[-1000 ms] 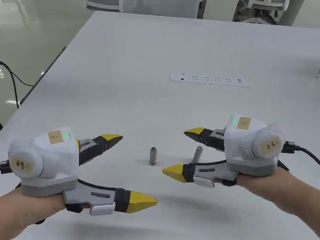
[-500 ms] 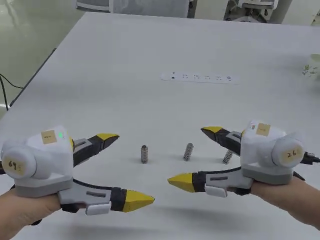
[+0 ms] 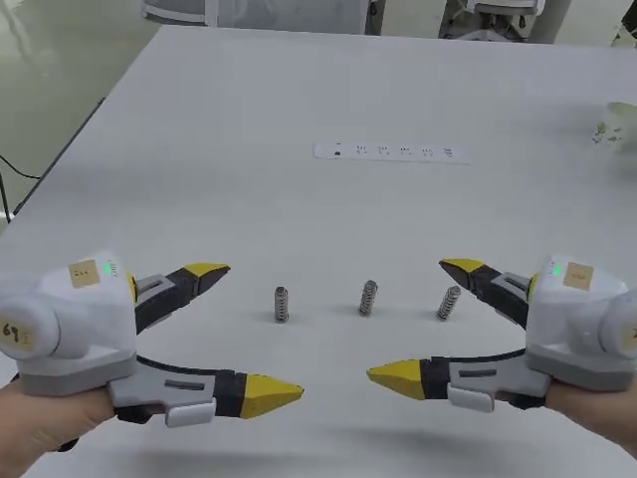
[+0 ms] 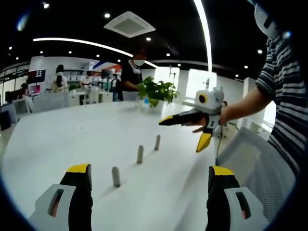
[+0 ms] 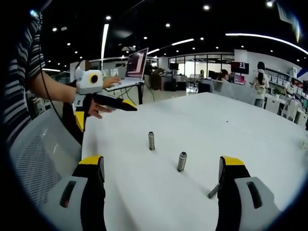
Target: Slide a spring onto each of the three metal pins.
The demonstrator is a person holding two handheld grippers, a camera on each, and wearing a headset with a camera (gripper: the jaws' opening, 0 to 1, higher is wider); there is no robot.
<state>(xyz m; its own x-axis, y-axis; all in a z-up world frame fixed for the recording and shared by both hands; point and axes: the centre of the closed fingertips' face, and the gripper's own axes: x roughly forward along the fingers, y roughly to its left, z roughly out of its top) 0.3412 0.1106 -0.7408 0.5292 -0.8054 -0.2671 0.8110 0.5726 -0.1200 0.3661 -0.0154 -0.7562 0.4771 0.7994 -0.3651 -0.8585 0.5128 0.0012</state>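
Note:
Three short metal springs stand in a row on the white table [image 3: 299, 199]: the left spring [image 3: 281, 304], the middle spring [image 3: 368, 298] and the right spring [image 3: 449, 303], which leans. I cannot make out the pins inside them. My left gripper [image 3: 239, 332] is open, near the left spring, with nothing between its yellow fingertips [image 3: 204, 271]. My right gripper [image 3: 428, 321] is open just in front of the right spring, touching nothing. The left gripper view shows the row of springs [image 4: 140, 154] ahead of the left gripper [image 4: 149, 175]. In the right gripper view the springs [image 5: 182, 161] lie ahead of the right gripper [image 5: 161, 166].
A white power strip [image 3: 390, 151] lies farther back at the table's middle. The table's left edge [image 3: 70, 149] runs diagonally. A small pale object [image 3: 607, 134] sits at the far right. Plants [image 4: 154, 91] and a laptop [image 5: 134, 65] stand at the table's ends.
My right gripper has drawn back to the right and toward me, off the middle spring, and the third spring has come into sight. The left gripper has stayed roughly in place.

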